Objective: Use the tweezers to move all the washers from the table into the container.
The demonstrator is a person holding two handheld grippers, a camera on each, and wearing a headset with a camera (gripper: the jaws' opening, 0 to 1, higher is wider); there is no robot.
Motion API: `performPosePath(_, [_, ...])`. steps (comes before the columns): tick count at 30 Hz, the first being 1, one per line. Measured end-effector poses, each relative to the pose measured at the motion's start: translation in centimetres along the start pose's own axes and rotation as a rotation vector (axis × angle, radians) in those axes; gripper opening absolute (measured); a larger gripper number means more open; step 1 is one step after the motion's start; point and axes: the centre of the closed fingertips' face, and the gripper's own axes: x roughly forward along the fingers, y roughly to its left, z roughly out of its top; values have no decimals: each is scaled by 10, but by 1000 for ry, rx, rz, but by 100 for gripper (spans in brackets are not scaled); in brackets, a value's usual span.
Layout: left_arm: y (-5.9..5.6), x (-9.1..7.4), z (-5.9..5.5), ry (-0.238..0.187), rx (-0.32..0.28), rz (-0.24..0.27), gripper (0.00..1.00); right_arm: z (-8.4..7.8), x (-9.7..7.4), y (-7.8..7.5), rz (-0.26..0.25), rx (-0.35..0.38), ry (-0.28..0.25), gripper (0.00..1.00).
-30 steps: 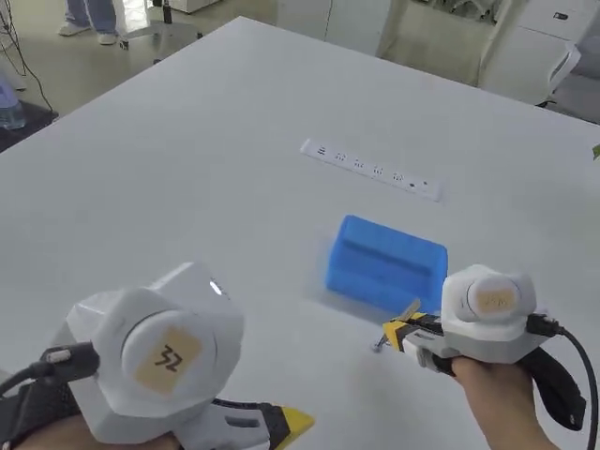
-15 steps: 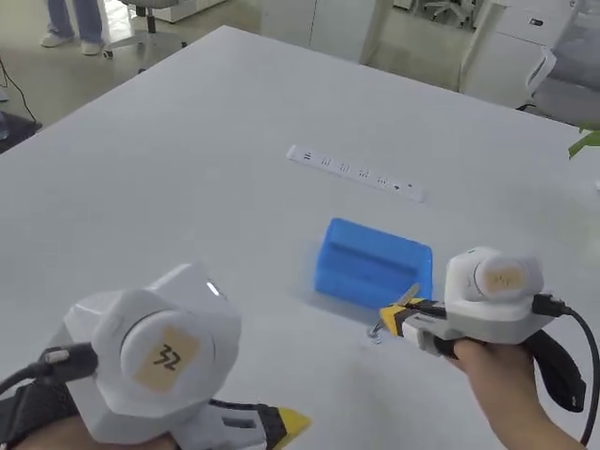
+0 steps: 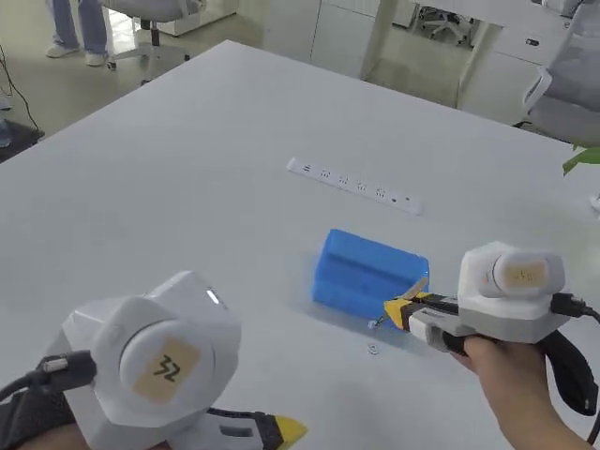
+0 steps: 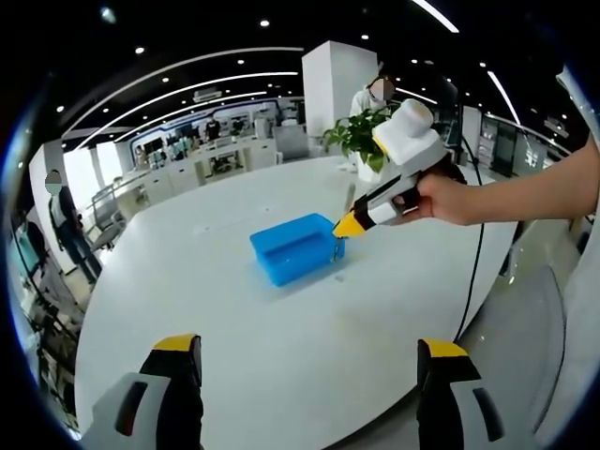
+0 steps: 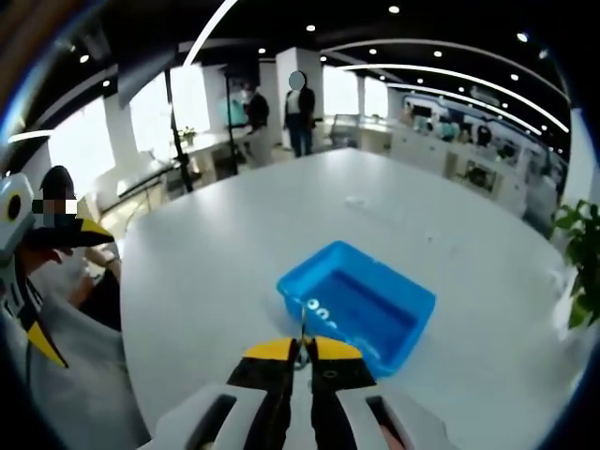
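Observation:
A blue container (image 3: pixel 367 269) sits on the white table (image 3: pixel 187 178). My right gripper (image 3: pixel 394 312) is just at the container's near right corner, shut on thin metal tweezers (image 3: pixel 379 322) that point down at the table. One small washer (image 3: pixel 373 350) lies on the table just below the tweezer tips. In the right gripper view my right gripper (image 5: pixel 302 352) holds the tweezers (image 5: pixel 303 326) in front of the container (image 5: pixel 361 305), which has a few washers (image 5: pixel 319 307) inside. My left gripper (image 4: pixel 309 349) is open and empty, low at the near left (image 3: pixel 281 431).
A white power strip (image 3: pixel 352 185) lies beyond the container. A green plant (image 3: pixel 581 159) stands at the far right edge. The table's near edge runs close under my left gripper. People stand and sit around the room beyond the table.
My right gripper has drawn the tweezers closer to the container's near edge. A washer now shows on the table below the tips. The head camera has shifted.

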Motion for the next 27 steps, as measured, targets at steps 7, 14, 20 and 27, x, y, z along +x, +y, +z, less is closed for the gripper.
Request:
performPosePath(7, [1, -1, -1, 1, -2, 7, 98, 14, -2, 3, 2, -49, -8, 2])
performPosePath(14, [3, -1, -4, 13, 5, 14, 98, 23, -1, 2, 0, -70, -19, 2])
performPosePath(20, [4, 1, -5, 17, 9, 17, 97, 30, 0, -7, -9, -64, -33, 2])
performPosePath(27, [3, 2, -6, 21, 11, 14, 97, 35, 1, -12, -23, -68, -43, 2])
